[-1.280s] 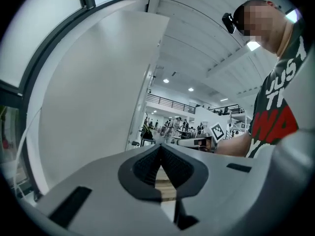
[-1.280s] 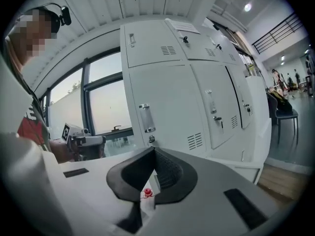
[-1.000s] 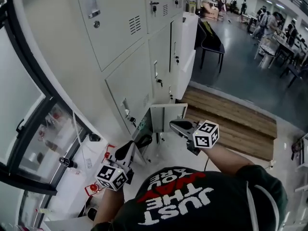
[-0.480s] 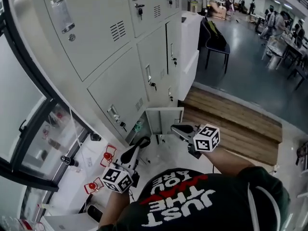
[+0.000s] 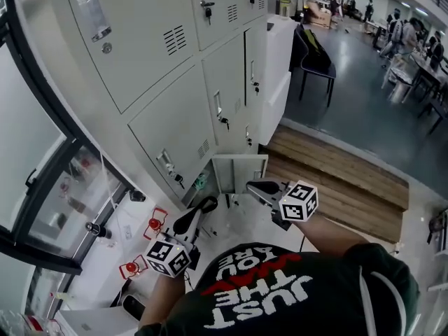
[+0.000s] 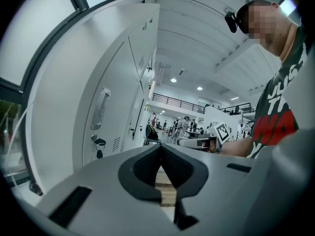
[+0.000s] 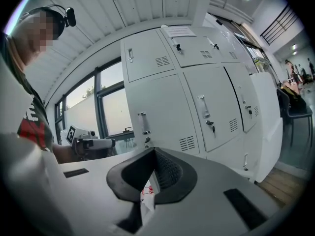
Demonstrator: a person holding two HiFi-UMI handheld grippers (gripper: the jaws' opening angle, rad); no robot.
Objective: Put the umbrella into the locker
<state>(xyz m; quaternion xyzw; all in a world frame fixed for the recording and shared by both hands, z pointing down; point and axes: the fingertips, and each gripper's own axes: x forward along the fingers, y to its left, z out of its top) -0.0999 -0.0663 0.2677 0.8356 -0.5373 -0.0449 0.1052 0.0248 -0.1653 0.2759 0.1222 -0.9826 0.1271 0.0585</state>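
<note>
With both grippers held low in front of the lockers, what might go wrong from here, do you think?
1. The open locker door juts out right beside the right gripper; a forward swing might knock it.
2. The red-handled items low by the window lie near the left gripper and could get bumped.
3. Both grippers are shut and empty, and no umbrella shows in any view, so finding it may take a search.

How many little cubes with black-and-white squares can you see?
2: one white marker cube on the left gripper, lower left; the other on the right gripper, right of centre.
</note>
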